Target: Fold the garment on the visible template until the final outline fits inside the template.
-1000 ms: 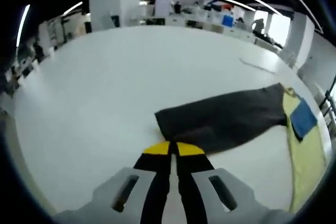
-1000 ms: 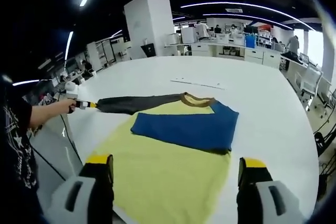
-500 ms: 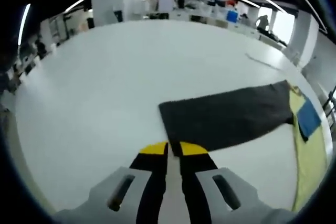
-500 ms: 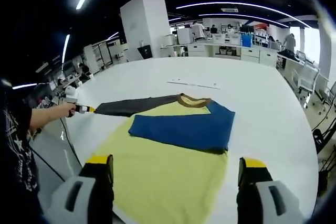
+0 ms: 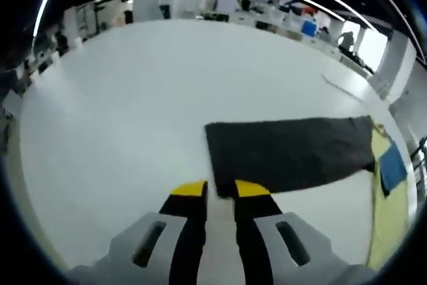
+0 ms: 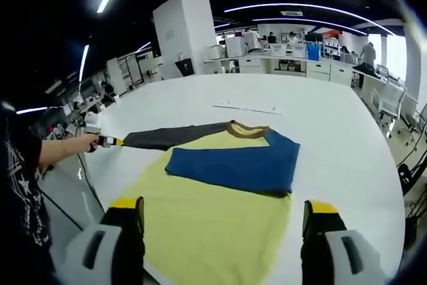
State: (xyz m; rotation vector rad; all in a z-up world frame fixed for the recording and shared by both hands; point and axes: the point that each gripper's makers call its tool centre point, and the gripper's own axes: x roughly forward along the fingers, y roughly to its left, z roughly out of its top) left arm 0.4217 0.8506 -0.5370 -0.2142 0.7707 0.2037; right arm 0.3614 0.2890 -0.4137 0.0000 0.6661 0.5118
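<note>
The garment lies flat on the white table: a yellow body, a blue sleeve folded across it, a brown collar, and a dark grey sleeve stretched out sideways. In the left gripper view the grey sleeve rests on the table, with my left gripper at its end, jaws parted and off the cloth. The yellow body and blue sleeve sit at the right. My right gripper stands wide open above the yellow body. The left gripper is held at the sleeve's tip.
A thin pale strip lies on the table beyond the garment, also at the far right. The person's arm reaches in from the left, near the table edge. A white pillar and desks stand behind.
My left gripper's jaws have parted and let go of the grey sleeve's end, which now lies flat on the table. The right gripper has stayed open and nearly still.
</note>
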